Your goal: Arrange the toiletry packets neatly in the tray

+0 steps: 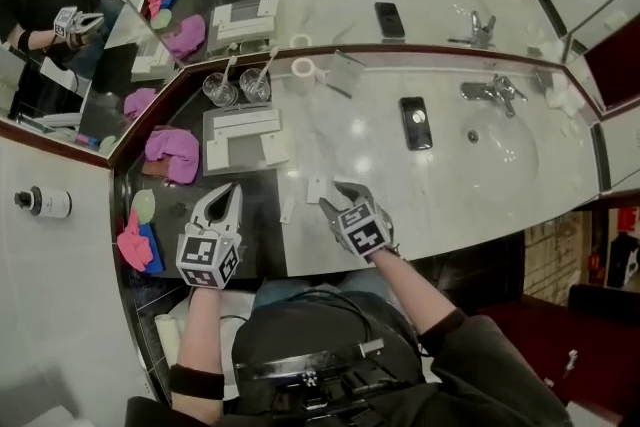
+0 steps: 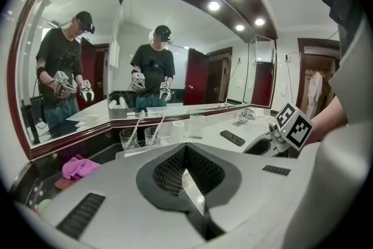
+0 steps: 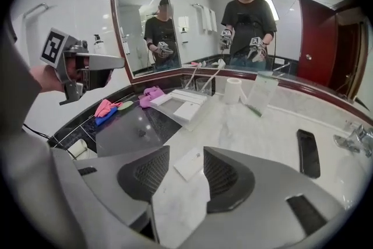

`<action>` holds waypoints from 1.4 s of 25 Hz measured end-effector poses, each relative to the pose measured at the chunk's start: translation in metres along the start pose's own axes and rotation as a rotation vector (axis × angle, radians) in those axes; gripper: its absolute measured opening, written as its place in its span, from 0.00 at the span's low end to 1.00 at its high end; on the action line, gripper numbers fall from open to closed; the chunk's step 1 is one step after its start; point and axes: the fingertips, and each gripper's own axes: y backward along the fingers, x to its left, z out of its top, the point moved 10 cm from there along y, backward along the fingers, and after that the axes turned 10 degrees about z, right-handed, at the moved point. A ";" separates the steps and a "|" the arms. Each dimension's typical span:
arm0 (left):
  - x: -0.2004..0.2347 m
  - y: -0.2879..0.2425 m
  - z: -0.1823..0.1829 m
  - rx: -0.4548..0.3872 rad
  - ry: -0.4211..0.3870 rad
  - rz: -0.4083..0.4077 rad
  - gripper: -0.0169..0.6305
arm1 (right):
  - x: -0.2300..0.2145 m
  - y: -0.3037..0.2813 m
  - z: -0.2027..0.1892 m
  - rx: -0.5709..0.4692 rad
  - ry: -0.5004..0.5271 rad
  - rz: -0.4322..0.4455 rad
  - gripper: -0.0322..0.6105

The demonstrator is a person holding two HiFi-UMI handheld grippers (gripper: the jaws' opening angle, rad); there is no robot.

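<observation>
Looking along my right gripper (image 1: 336,196), I see its jaws standing apart around 1 white toiletry packet (image 3: 189,164) that lies flat on the counter, unclamped. My left gripper (image 1: 228,190) hangs closed and empty above the dark section. The packet's print is too small to read; the white marble counter (image 1: 450,185) runs below wall mirrors, and the clear tray (image 1: 245,150) sits beyond, well apart.

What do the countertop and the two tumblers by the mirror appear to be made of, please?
Countertop: polished pale stone, probably marble, judging by its grey veining and glossy reflections. Tumblers: clear glass or hard plastic; you can see straight through them.
</observation>
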 end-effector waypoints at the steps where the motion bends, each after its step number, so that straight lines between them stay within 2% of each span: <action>1: 0.003 -0.002 -0.001 0.005 -0.009 -0.017 0.03 | 0.004 -0.008 -0.005 0.013 -0.033 -0.013 0.39; 6: 0.015 -0.017 -0.007 0.026 -0.056 -0.101 0.03 | 0.013 -0.050 -0.023 0.069 -0.219 -0.083 0.59; 11: 0.026 -0.029 -0.017 0.054 -0.084 -0.169 0.03 | 0.002 -0.079 -0.027 0.069 -0.395 -0.198 0.60; 13: 0.030 -0.030 -0.021 0.064 -0.088 -0.181 0.03 | -0.003 -0.086 -0.027 0.080 -0.427 -0.232 0.60; 17: 0.035 -0.033 -0.028 0.079 -0.087 -0.192 0.03 | -0.014 -0.097 -0.024 0.094 -0.441 -0.296 0.60; 20: 0.040 -0.032 -0.032 0.086 -0.085 -0.191 0.03 | -0.016 -0.106 -0.026 0.107 -0.466 -0.303 0.60; 23: 0.043 -0.032 -0.034 0.088 -0.081 -0.185 0.03 | -0.017 -0.112 -0.028 0.147 -0.439 -0.314 0.60; 24: 0.043 -0.031 -0.034 0.089 -0.079 -0.184 0.03 | -0.017 -0.113 -0.028 0.157 -0.429 -0.314 0.59; 27: 0.044 -0.029 -0.035 0.094 -0.077 -0.179 0.03 | -0.016 -0.115 -0.032 0.174 -0.420 -0.293 0.46; 35: 0.039 -0.028 -0.036 0.092 -0.077 -0.182 0.03 | -0.016 -0.110 -0.036 0.168 -0.352 -0.246 0.42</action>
